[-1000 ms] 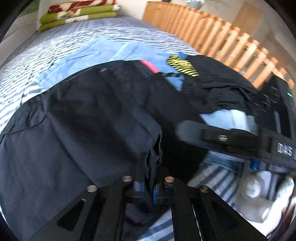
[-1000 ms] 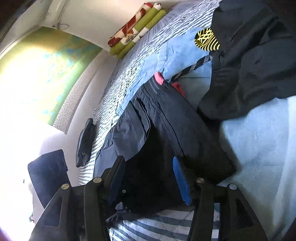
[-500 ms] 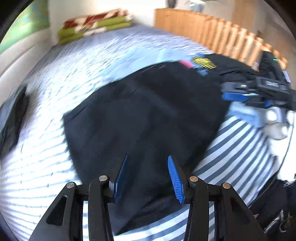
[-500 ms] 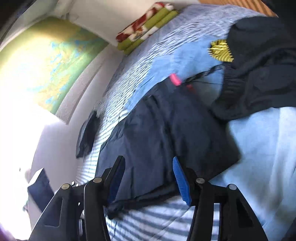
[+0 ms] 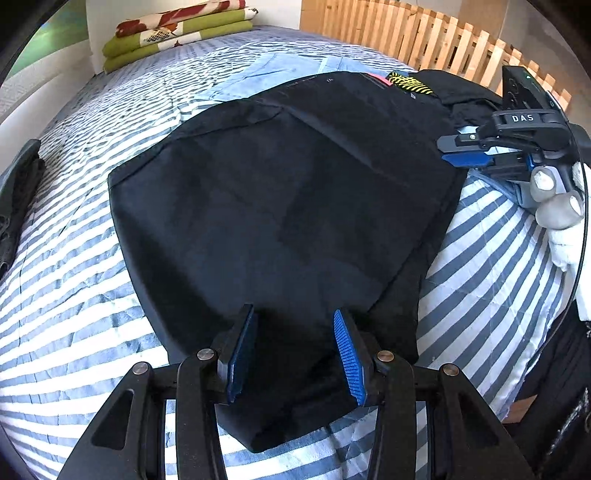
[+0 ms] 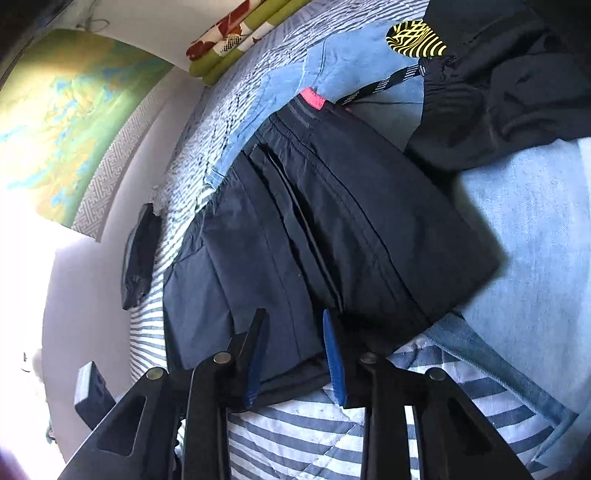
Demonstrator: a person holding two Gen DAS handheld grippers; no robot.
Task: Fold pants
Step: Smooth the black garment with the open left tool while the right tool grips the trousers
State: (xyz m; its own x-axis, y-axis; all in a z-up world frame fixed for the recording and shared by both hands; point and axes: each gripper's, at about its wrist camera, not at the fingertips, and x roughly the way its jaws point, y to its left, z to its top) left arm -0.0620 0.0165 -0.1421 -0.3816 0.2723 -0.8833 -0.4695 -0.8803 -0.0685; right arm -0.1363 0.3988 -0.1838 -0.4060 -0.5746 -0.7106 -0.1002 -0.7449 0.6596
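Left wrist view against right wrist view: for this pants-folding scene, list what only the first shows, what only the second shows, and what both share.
Only the left wrist view shows the wooden slat railing, the right gripper side-on, and the gloved hand holding it.

Only the right wrist view shows the green wall map and the pink tab at the waistband.

Both show the dark pants lying folded on the striped bedcover, the stacked green blankets, the yellow-black patterned patch, light blue jeans, and open blue-padded fingers.

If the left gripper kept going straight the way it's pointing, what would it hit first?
Most likely the black pants: the open left gripper points across them, with dark fabric directly between and beyond its fingertips. Its height above the cloth is unclear.
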